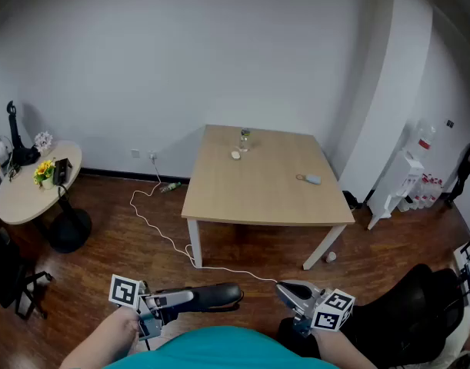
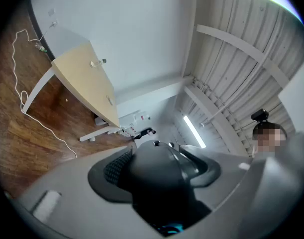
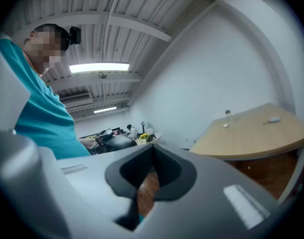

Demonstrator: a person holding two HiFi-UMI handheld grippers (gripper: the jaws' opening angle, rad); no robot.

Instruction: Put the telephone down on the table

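Telephone (image 1: 211,297): a black handset, clamped at 1 end in the left hand-held gripper (image 1: 187,298) and held in the air just in front of the person's body, above the wood floor. It is well apart from the counter (image 1: 258,202), which stands ahead across the room. The left gripper view shows the dark body filling the space between the jaws, so the grip is on the handset itself. The right hand-held gripper (image 1: 285,289) hangs just beside the handset's free end, its jaws drawn almost together with nothing between them.

Its long axis runs roughly level and crosswise to the person. The gripped end is at the person's left and the free end points to their right, toward the other gripper. Which face is up cannot be made out.

By my judgement the handset is being carried, and the put-down is what remains. To do it well:

- Hold the clamp firm and the handset level while closing on the counter, as most of its length sticks out past the jaws and may sag or swing.
- Mind the white cable (image 1: 154,225) looping over the floor beside the near counter leg.
- Choose bare wood on the near half, away from the small bottle (image 1: 244,139), the white piece (image 1: 235,155) and the grey item (image 1: 311,179).
- Lower it until the whole length rests flat, then part the jaws and draw back along the axis.
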